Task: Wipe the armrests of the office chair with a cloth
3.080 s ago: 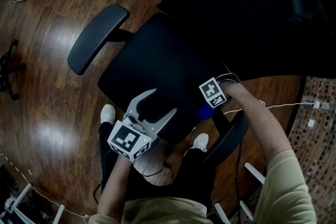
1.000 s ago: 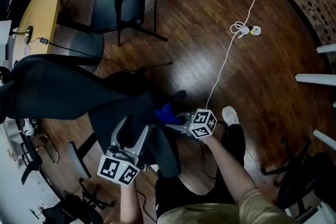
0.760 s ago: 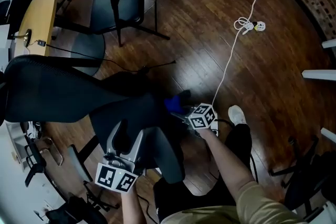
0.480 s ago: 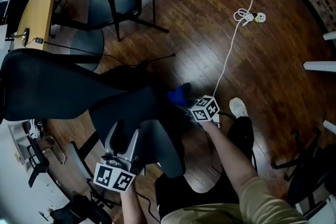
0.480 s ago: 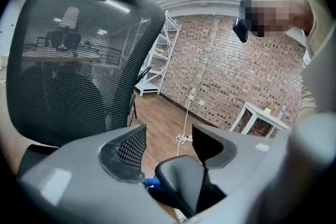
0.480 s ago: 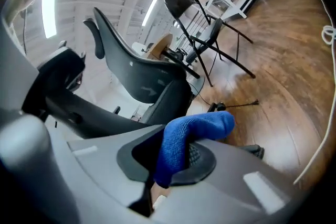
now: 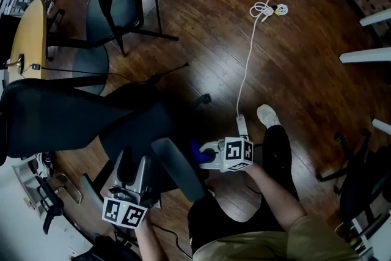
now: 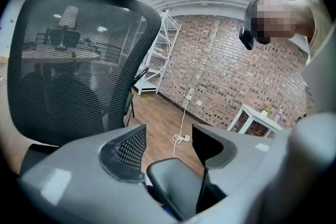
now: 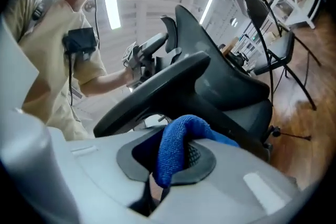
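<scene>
The right gripper (image 7: 211,154) had its jaws pinched on a blue cloth (image 9: 175,150), which bulged up out of the clamp as a folded loop. In the head view the cloth (image 7: 195,151) lay at the tip of that gripper, against the side of the dark armrest (image 7: 178,169) of the office chair (image 7: 58,118); in the right gripper view the armrest (image 9: 152,93) ran just beyond the cloth, and actual contact could not be made out. The left gripper (image 8: 168,147) had its jaws spread with nothing clamped, the end of the armrest (image 8: 177,191) showing low in the gap between them. A white cable (image 7: 252,46) trailed across the wooden floor (image 7: 201,27), well apart from the chair.
</scene>
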The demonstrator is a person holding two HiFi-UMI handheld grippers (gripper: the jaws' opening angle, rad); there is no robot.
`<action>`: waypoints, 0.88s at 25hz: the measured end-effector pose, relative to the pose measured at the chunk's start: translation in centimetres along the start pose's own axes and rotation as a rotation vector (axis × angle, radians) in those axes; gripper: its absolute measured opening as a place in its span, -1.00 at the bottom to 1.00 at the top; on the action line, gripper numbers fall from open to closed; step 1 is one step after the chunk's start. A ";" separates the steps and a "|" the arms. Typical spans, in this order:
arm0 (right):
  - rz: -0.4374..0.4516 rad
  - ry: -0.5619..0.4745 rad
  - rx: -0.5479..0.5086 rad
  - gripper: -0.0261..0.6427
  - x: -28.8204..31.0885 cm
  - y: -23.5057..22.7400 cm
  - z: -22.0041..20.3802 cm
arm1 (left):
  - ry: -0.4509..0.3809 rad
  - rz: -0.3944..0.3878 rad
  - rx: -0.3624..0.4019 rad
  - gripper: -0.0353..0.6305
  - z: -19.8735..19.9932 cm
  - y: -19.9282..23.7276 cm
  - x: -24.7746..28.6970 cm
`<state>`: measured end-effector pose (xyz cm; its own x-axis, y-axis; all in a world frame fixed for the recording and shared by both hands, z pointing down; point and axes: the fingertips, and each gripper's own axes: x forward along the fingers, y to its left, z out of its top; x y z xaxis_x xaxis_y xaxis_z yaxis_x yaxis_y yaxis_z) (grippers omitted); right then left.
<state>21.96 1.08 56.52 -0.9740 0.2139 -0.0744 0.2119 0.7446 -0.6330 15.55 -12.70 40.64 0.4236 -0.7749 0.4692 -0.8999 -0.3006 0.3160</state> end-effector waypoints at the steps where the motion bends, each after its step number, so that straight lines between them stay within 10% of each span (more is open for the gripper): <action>1: -0.001 -0.011 -0.003 -0.87 0.4 -0.2 0.2 | 0.002 0.002 0.000 -0.12 -0.2 -0.1 0.1; 11: -0.259 0.251 0.084 -0.87 0.8 -12.7 -9.1 | 0.016 0.038 0.018 -0.12 -2.6 0.7 0.2; 19: -0.189 0.395 0.039 -0.87 0.6 -19.0 -13.4 | -0.027 0.075 0.066 -0.12 -4.6 3.7 0.1; 22: -0.301 0.430 0.057 -0.87 -0.6 -23.2 -15.4 | -0.043 0.096 0.062 -0.12 -5.7 4.9 -0.1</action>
<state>18.89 -6.60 83.07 -0.8677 0.2453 0.4322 -0.0881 0.7800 -0.6196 11.70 -10.94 46.84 0.3312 -0.8244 0.4590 -0.9415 -0.2565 0.2187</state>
